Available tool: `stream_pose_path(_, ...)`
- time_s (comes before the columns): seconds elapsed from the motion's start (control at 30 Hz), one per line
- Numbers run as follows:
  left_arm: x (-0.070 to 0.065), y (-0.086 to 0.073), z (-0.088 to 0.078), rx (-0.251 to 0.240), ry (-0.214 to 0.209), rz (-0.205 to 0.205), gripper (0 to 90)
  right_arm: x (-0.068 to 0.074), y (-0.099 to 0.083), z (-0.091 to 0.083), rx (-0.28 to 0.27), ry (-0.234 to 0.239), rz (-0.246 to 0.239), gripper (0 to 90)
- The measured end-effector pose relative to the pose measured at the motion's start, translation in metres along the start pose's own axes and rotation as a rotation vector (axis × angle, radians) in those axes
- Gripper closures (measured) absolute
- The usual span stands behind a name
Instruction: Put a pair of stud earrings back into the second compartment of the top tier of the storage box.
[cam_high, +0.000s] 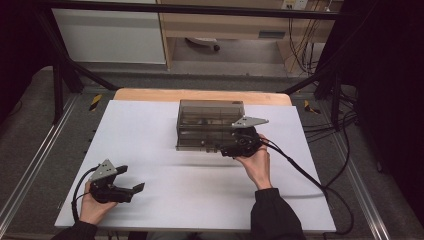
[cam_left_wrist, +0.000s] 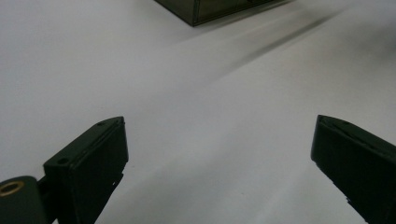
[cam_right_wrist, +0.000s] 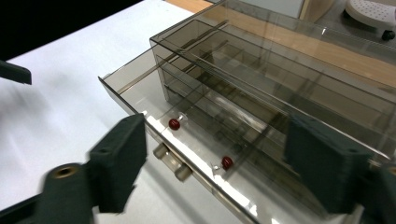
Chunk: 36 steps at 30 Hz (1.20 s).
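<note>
The drawer box (cam_right_wrist: 280, 93) is light, rigid, slippery plastic. Grip the drawer knob (cam_right_wrist: 170, 161). The right gripper (cam_right_wrist: 224, 158) stands apart, holding nothing.

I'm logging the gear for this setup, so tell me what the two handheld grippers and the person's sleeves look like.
Both grippers are black. The left gripper and the right gripper each carry a grey three-cornered plate on top and trail a black cable. Up close, the jaws are blocky dark pads, with a brass-coloured ring set near the base of one. The person wears dark sleeves down to the wrists.
</note>
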<state>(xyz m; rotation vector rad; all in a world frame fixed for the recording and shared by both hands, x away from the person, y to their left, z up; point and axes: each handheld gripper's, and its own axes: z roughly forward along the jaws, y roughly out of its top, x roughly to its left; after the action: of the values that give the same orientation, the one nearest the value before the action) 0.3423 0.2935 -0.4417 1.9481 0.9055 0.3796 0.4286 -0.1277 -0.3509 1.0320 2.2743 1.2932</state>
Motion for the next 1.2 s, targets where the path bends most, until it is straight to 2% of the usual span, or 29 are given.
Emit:
stream_pose_path(0.17, 0.000, 0.000, 0.000, 0.000, 0.000, -0.001, 3.5, -0.007, -0.009, -0.015, -0.010, -0.005, 0.022, 9.5)
stream_pose_path(0.27, 0.000, 0.000, 0.000, 0.000, 0.000, 0.000, 3.5, -0.011, -0.015, -0.022, -0.017, 0.002, 0.047, 5.3)
stream_pose_path(0.43, 0.000, 0.000, 0.001, 0.001, 0.000, -0.001, 3.5, -0.016, -0.029, -0.035, -0.034, -0.005, 0.058, 0.6)
stream_pose_path(0.63, 0.000, 0.000, 0.001, 0.002, 0.000, -0.001, 3.5, -0.023, -0.051, -0.046, -0.043, -0.004, 0.076, 0.5)
stream_pose_path(0.9, -0.001, 0.000, 0.001, 0.005, -0.001, 0.002, 3.5, -0.029, -0.079, -0.053, -0.041, -0.003, 0.075, 0.5)
stream_pose_path(1.2, -0.001, 0.000, 0.002, 0.008, -0.001, 0.004, 3.5, -0.037, -0.112, -0.054, 0.004, 0.012, 0.079, 0.5)
